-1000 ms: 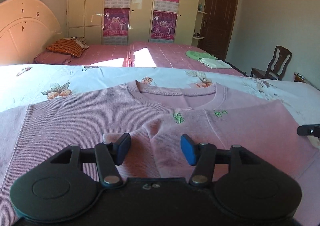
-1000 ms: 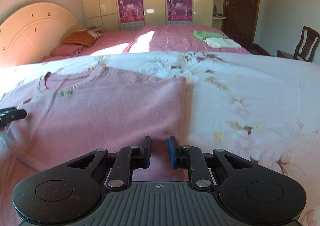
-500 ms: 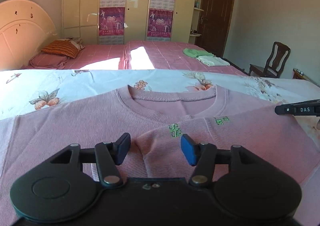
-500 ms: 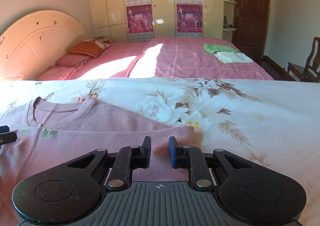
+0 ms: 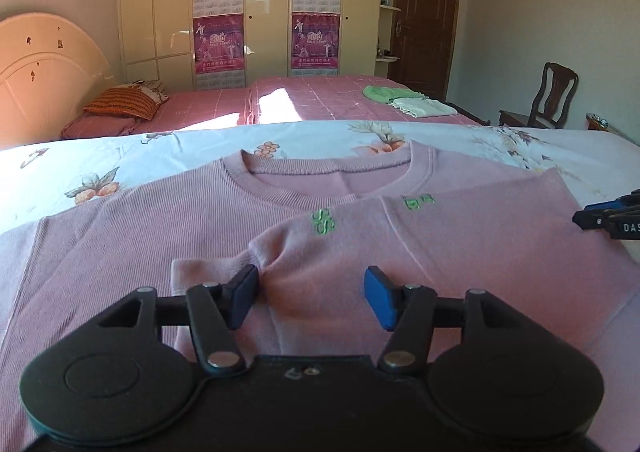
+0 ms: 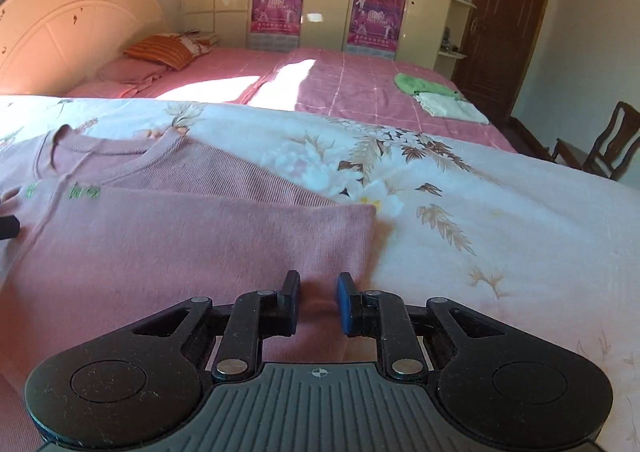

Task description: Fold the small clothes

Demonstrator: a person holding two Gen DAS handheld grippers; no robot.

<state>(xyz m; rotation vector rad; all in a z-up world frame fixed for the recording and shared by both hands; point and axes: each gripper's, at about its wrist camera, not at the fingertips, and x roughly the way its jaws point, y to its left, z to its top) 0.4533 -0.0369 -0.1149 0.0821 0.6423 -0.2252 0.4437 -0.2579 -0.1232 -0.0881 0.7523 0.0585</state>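
Pink sweater lies flat on the floral bedspread, neckline away from you, with its lower part folded up over the chest so that the green embroidery sits near the folded edge.

Your left gripper hangs low over the middle of the folded layer. Its jaws stand well apart; the dark pad on the left touches a small bunch of fabric, the blue pad on the right is clear of it. Nothing is pinched between them.

Your right gripper sits at the sweater's right side, near the corner of the folded layer. Its jaws are close together with a narrow gap, and pink knit shows in that gap — whether the pads actually press on the cloth, you cannot tell from this view. In the left wrist view its tips show at the far right edge, just beside the sweater's edge.

Behind: a second bed with a pink cover, a green and a white folded cloth on it, a striped pillow, a wardrobe with purple posters and a wooden chair.
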